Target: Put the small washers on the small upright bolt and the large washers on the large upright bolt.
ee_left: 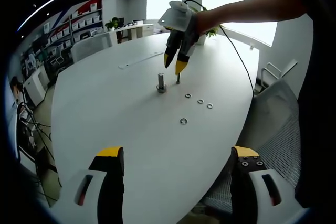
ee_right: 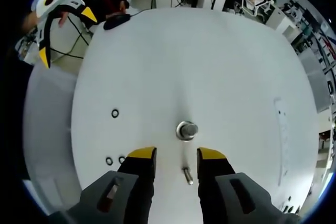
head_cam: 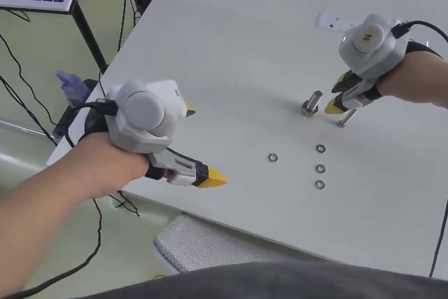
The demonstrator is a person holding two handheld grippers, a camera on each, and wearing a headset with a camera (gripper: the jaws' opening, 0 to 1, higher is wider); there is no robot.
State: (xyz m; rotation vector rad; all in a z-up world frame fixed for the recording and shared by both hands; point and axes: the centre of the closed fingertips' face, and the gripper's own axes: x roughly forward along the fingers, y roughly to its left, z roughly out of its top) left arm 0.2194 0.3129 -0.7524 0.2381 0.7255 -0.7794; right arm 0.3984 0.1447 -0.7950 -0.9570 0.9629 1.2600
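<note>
The large upright bolt (head_cam: 311, 103) stands on the white table (head_cam: 231, 54) with what looks like a washer at its base. The thin small bolt (head_cam: 345, 118) stands just right of it. Several loose washers lie nearer me: one (head_cam: 273, 157) apart on the left, and a row of three (head_cam: 320, 169). My right gripper (head_cam: 337, 96) hovers open over the two bolts. In the right gripper view the small bolt (ee_right: 186, 174) shows in the gap of the right gripper (ee_right: 177, 154), with the large bolt (ee_right: 187, 130) just ahead. My left gripper (head_cam: 201, 143) is open and empty near the table's front-left edge.
A white label or tape strip (head_cam: 332, 20) lies on the table behind the right gripper. Cables and a monitor stand (head_cam: 87, 33) are beyond the table's left edge. A grey mesh chair (head_cam: 210, 246) sits below the front edge.
</note>
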